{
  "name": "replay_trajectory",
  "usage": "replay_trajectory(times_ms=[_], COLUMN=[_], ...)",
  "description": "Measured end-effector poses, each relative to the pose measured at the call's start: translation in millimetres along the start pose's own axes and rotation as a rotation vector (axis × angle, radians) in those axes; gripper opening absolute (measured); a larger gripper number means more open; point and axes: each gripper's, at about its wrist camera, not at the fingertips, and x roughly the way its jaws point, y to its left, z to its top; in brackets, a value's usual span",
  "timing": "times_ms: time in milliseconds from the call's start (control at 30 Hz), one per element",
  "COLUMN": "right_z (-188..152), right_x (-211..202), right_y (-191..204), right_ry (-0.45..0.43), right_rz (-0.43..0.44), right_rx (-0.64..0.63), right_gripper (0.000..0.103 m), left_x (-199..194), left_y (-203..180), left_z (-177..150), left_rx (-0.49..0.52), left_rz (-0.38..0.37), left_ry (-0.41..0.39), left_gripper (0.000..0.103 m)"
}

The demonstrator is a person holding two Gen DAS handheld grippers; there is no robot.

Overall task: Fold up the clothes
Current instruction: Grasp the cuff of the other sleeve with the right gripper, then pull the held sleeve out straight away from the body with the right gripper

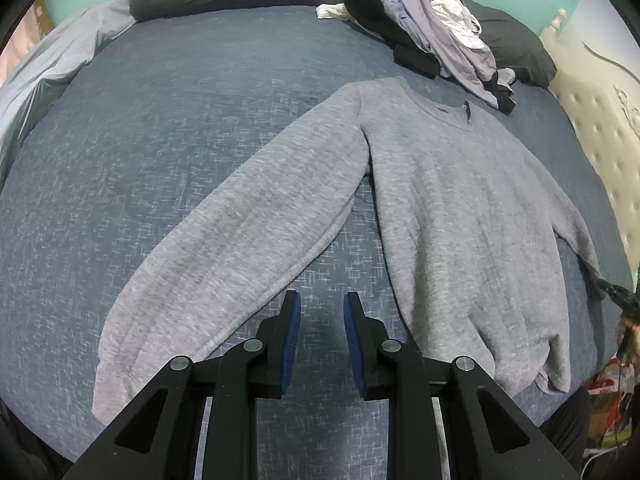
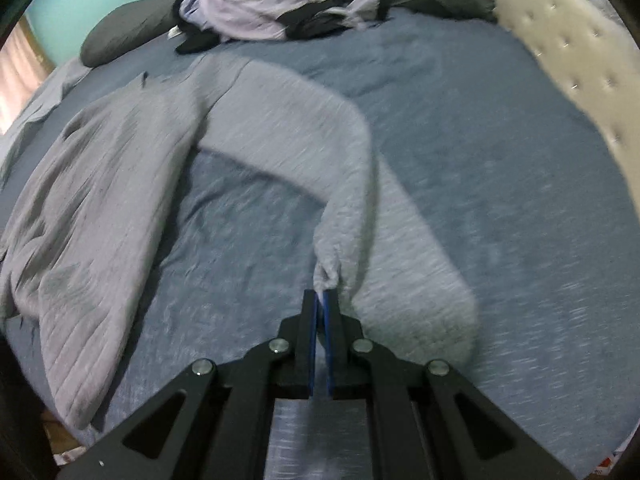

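Blue bedding (image 1: 160,128) carries a grey sweater (image 1: 460,208) spread flat. Left hand-held gripper (image 1: 322,300) hovers partly open and empty beside its sleeve; right hand-held gripper (image 2: 323,294) is clamped on the other sleeve's cuff (image 2: 328,272)

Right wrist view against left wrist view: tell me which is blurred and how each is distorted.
Right wrist view: motion-smeared across the bed cover and the grey sweatshirt; only the right gripper is crisp. Left wrist view: sharp weave. Both: fisheye bulge, dark corners.
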Motion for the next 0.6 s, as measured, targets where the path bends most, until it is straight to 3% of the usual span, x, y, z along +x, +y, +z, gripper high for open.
replay_trajectory(times_ms=[233,367,467,600], right_z=[-3.0,-10.8,-18.9,-33.8], right_x=[-36.1,-60.6,-59.9,-37.0], right_y=[-46.2,-79.1,-102.3,-117.8], right_ry=[-0.126,-0.209,-0.183,-0.104], right_rz=[0.143,0.165,0.088,0.072], right_rx=[0.195,0.303,0.394,0.493], right_gripper=[0.008,0.025,0.027,0.027], left_x=[-2.8,0.4,2.6,2.2], left_y=[0.8,0.7,-2.0,-5.3], left_z=[1.6,2.0,1.1,0.5], left_rx=[-0.005,-0.021,-0.025,-0.022], left_rz=[-0.002,-0.012,-0.018,-0.023], left_ry=[-0.006,-0.004,0.002,0.001], left_gripper=[0.024,0.024,0.024,0.024])
